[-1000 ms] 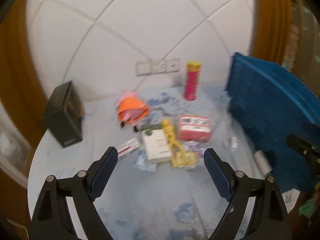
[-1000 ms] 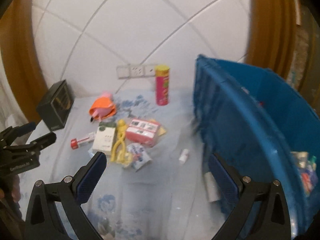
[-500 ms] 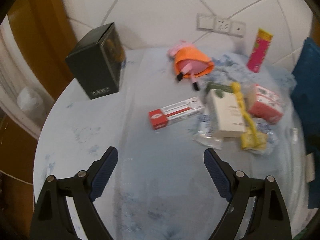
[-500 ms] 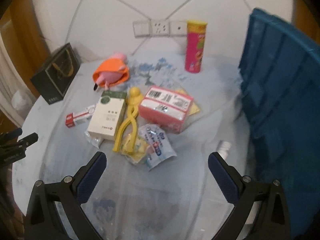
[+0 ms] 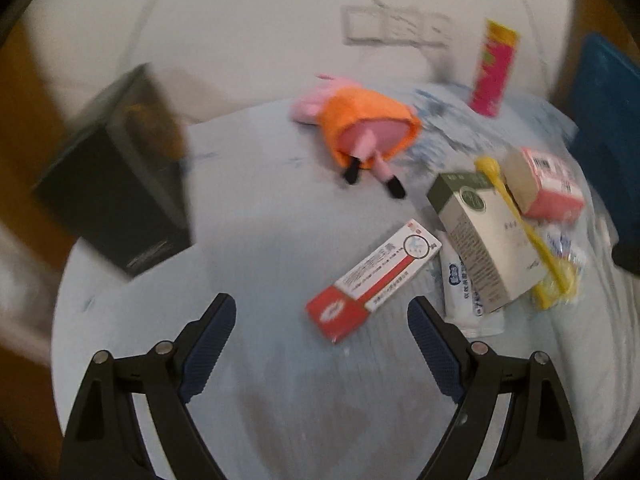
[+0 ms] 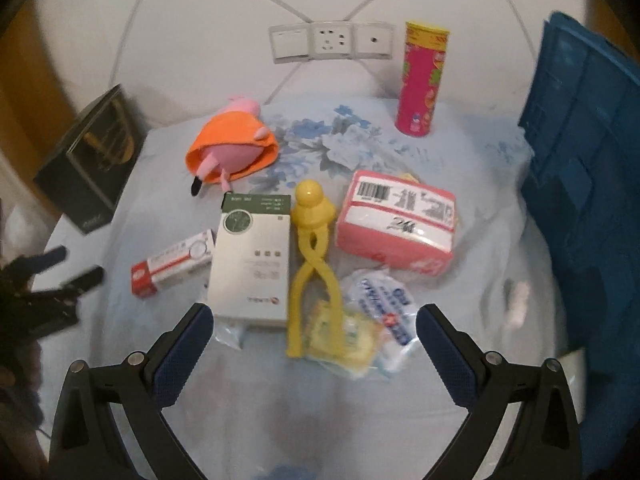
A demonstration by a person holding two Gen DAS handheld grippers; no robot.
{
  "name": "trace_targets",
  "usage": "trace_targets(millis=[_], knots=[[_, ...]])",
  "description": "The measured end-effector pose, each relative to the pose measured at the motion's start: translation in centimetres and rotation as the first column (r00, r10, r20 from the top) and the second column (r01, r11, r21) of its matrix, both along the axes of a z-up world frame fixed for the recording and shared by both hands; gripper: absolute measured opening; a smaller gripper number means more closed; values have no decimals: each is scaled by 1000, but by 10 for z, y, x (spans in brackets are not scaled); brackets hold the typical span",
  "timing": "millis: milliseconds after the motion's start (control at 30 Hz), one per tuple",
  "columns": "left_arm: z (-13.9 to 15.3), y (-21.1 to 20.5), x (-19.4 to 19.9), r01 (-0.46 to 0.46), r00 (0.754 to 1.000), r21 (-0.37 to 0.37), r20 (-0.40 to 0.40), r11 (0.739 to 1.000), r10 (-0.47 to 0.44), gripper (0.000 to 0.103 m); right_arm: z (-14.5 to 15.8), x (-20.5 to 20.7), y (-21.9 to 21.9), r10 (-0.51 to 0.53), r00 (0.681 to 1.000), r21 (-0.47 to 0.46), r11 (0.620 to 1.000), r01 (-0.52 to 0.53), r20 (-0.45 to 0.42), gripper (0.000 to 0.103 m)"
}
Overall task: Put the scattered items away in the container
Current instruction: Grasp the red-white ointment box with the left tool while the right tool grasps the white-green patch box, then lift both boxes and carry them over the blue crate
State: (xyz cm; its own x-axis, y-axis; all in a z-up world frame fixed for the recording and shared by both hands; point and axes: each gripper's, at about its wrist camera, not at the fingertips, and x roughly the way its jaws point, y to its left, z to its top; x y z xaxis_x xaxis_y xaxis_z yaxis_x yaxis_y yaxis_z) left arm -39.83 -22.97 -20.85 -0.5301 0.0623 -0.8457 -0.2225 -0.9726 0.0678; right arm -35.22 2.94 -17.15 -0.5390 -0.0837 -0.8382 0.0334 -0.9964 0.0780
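Red-and-white toothpaste box lies just ahead of the left tool, wide open and empty; it could skid on the bench. Right view: right tool, open and empty too, faces the yellow tongs atop crinkly packets, so it may snag them. Blue bin stands right.

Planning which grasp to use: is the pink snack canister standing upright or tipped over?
Upright. The pink snack canister stands on its base near the wall, yellow lid on top.
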Motion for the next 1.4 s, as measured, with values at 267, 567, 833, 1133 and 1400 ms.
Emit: trace_targets(millis=[267, 567, 833, 1133, 1400], knots=[[-71, 17, -45, 167, 983, 13, 80, 986, -167, 88, -40, -30, -33, -79, 996, 13, 997, 79, 36, 103], [-88, 17, -67, 149, 987, 63, 59, 987, -152, 84, -89, -78, -54, -33, 994, -3, 999, 33, 108, 103], [-83, 23, -67, 145, 988, 74, 42, 987, -148, 40, -104, -82, -55, -17, 991, -27, 999, 21, 133, 98], [-86, 14, -73, 42, 997, 59, 54, 997, -45, 74, -107, -75, -54, -6, 990, -35, 999, 11, 138, 95], [-79, 14, -51, 62, 996, 71, 64, 996, -66, 41, -98, -67, -62, 26, 994, -2, 1000, -26, 106, 87]])
